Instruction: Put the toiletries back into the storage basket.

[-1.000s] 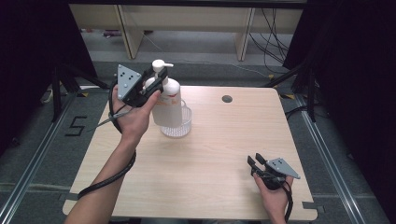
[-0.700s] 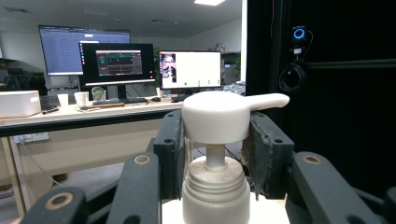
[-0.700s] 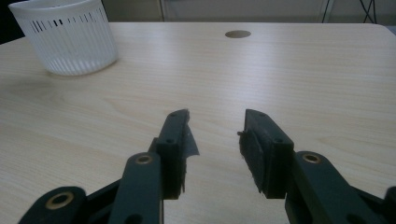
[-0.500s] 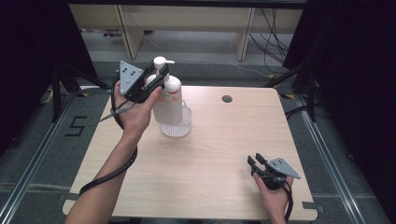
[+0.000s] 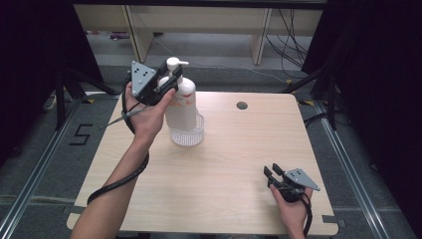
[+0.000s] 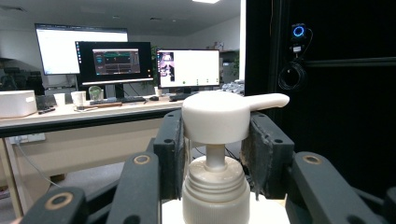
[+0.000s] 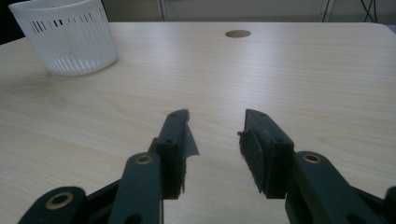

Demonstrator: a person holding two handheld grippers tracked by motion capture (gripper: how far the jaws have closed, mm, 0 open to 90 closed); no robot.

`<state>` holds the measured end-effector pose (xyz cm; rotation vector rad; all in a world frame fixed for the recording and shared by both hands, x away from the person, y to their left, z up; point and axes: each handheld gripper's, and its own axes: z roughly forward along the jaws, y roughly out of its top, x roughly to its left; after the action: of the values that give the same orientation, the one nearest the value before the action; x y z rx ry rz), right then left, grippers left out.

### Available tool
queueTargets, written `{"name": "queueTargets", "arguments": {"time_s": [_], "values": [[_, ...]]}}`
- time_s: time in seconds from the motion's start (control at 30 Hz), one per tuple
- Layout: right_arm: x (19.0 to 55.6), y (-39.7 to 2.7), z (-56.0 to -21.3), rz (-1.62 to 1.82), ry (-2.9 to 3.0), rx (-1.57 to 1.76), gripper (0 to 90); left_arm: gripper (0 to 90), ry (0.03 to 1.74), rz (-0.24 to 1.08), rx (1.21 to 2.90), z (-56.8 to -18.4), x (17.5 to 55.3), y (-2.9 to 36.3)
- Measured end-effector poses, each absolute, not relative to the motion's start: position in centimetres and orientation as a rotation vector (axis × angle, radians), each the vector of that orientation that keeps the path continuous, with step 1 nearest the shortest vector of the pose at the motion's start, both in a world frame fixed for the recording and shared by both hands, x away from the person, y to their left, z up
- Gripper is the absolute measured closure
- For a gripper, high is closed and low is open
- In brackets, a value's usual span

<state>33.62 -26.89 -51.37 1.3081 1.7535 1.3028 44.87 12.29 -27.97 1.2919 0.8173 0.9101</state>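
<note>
White pump bottle (image 5: 180, 102) is held by its pump head (image 6: 217, 115) in the clenched left gripper (image 5: 166, 79), standing in the slotted basket (image 5: 188, 135). Lift should be kept vertical. Right gripper (image 5: 271, 172) rests released on the table (image 5: 239, 164).

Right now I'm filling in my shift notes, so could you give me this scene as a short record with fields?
Held item: pump bottle, white, upright
Held by: left gripper, jaws clamped on either side of the pump head
Bottle base: inside a clear slotted cup
Right gripper: jaws open, nothing between them, low at the table's near right
Surface: wooden table with a round hole
</note>
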Motion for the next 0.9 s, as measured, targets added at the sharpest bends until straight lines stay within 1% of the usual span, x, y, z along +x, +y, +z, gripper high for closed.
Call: {"name": "queueTargets", "arguments": {"time_s": [0.9], "values": [[33.6,-26.9,-51.4,1.301,1.754,1.315,60.8,59.6,0.845,0.902,1.315,-29.3,46.7,11.8]]}}
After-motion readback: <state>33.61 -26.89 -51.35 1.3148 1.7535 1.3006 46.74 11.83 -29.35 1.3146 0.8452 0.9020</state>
